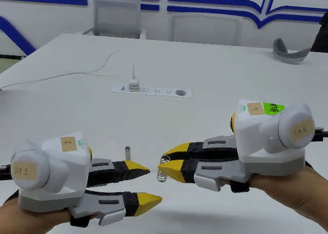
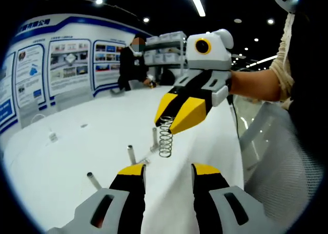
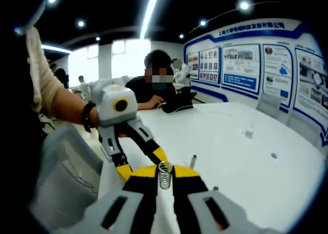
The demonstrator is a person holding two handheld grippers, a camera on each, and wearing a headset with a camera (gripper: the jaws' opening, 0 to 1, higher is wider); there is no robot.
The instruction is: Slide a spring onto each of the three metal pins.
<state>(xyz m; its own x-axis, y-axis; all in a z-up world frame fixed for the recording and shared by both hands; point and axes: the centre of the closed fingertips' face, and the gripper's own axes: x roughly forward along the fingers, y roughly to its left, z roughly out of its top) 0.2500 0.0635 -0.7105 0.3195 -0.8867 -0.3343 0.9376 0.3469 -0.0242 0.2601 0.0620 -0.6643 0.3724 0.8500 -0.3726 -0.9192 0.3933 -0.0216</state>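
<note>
A bright room with white walls, blue trim and poster boards (image 2: 77,60) surrounds a wide white tabletop (image 1: 215,65), lit by ceiling strips and spotlights. A grey chair (image 1: 117,13) stands at the far edge, and a person (image 3: 154,90) sits at the tabletop further off. At the middle of the surface lies a white power strip (image 1: 152,90) with a thin cable (image 1: 61,76) trailing off to the left, and a grey curved object (image 1: 290,51) rests near the far right edge. Closer in, the right hand-held gripper (image 1: 162,163) has its yellow tips pinched on the top of 1 spring (image 1: 162,173), which hangs down toward the tabletop. The left hand-held gripper (image 1: 154,184) faces it with its jaws apart and nothing between them. The left gripper view shows 3 upright metal pins (image 2: 131,154) in a row on the tabletop, all bare, with the spring just beside the farthest.
</note>
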